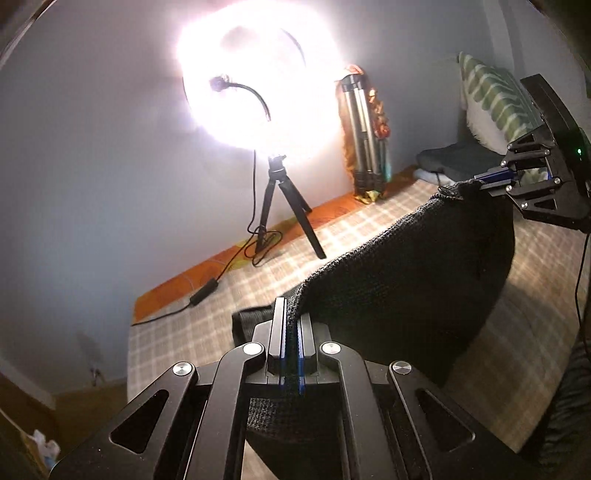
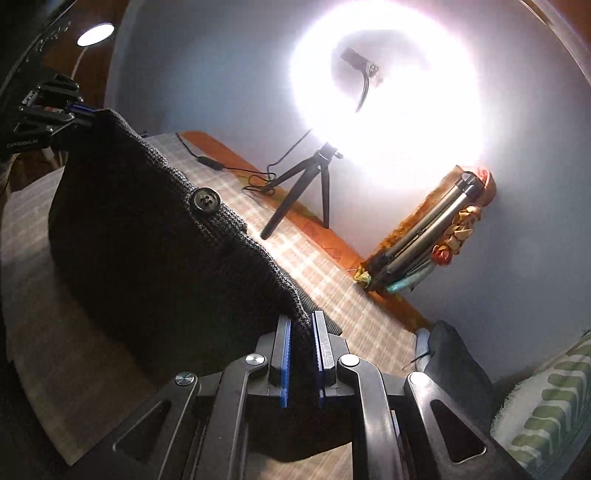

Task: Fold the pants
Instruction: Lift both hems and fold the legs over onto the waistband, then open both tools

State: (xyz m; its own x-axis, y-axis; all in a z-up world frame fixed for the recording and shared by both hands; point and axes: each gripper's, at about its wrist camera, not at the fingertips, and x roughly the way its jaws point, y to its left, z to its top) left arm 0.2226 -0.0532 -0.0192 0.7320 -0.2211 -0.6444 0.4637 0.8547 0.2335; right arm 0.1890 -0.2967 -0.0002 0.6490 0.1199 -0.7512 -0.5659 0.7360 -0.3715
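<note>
Both grippers are clamped on the same dark knitted pants, each pinching one end of a raised edge so the cloth hangs between them above the checked bedcover. From the left wrist view, the left gripper has its blue-lined fingers nearly together on a corner of the pants, and the right gripper shows far ahead to the right, nipping the other corner. That view alone shows folded dark clothes beyond the right gripper, in front of a green-striped pillow.

From the right wrist view, the right gripper grips a thicker bunch of the pants, and the left gripper appears far off to the left, closed on the cloth. Only this view shows a round button on the raised edge and a small ceiling lamp.

Ahead of both grippers a glaring ring light stands on a small black tripod, with a folded silver tripod leaning on the wall.
</note>
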